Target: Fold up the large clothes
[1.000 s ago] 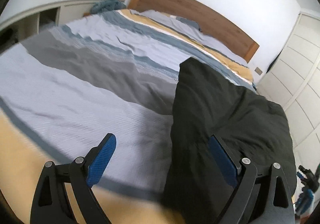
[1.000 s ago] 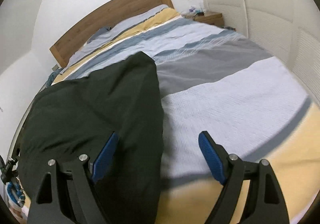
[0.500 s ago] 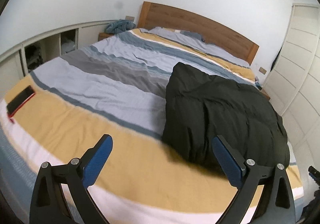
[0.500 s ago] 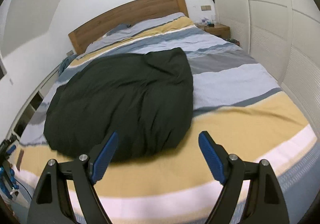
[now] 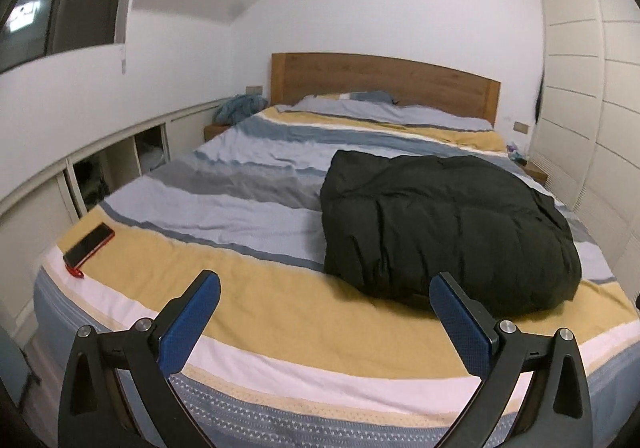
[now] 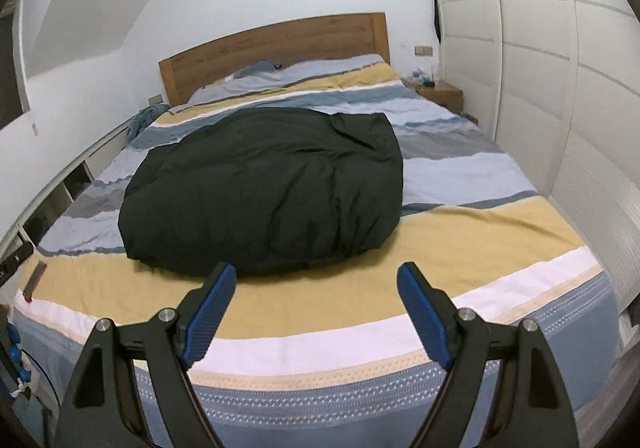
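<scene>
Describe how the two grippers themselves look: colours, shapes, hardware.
The left gripper and the right gripper look alike: black angular plastic frames with triangular cut-outs, silver round bolt heads at the joints, and two long fingers faced with blue, finely dotted pads. No cables, markings or sleeves show.

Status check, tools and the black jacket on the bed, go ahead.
Left tool open, empty. Right tool open, empty. Black jacket bundled on bed, untouched. Phone at left corner, clear of it.
</scene>
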{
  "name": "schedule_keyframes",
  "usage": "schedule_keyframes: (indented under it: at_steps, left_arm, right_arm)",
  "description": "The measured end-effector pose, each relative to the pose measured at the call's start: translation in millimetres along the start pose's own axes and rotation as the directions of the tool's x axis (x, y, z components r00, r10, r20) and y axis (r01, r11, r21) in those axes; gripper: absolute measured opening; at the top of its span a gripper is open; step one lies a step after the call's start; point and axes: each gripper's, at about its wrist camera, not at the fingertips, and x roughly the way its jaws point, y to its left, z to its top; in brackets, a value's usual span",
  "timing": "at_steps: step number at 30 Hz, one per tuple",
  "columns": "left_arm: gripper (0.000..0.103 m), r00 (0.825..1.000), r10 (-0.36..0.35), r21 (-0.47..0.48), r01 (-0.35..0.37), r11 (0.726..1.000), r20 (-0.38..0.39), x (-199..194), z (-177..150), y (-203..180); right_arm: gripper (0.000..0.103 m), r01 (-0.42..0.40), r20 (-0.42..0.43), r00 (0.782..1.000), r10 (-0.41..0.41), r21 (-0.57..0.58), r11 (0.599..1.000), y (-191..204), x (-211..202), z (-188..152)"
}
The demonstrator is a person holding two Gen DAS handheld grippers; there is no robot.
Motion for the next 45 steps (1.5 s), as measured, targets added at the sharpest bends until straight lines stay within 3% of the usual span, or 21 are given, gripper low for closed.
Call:
schedule_keyframes:
  at_steps: [10,26,45]
  left_arm:
    - [0.103,1.0,-0.014,-0.001,0.014,1.0,-0.006,-14.6,-23.4,-18.1]
    - [0.103,0.999,0.043,0.064,-0.043,0.997,0.0,-22.3,-40.2,-41.0]
    - [0.103,1.0,0.012,0.108,-0.009,0.994,-0.027,-16.7,-46.5,-51.4]
  right_arm:
    - [0.083,0.068,0.072,0.995,-0.064,-0.053,0.996,25.3,-34.8,-23.3]
    - [0.083,0.106,0.0,0.994,-0.106,-0.077,0.991,29.5,-28.9,-58.6]
    - [0.083,0.182,-0.019,0.983,-0.182,-0.034,0.983,1.4,-24.9,-57.4]
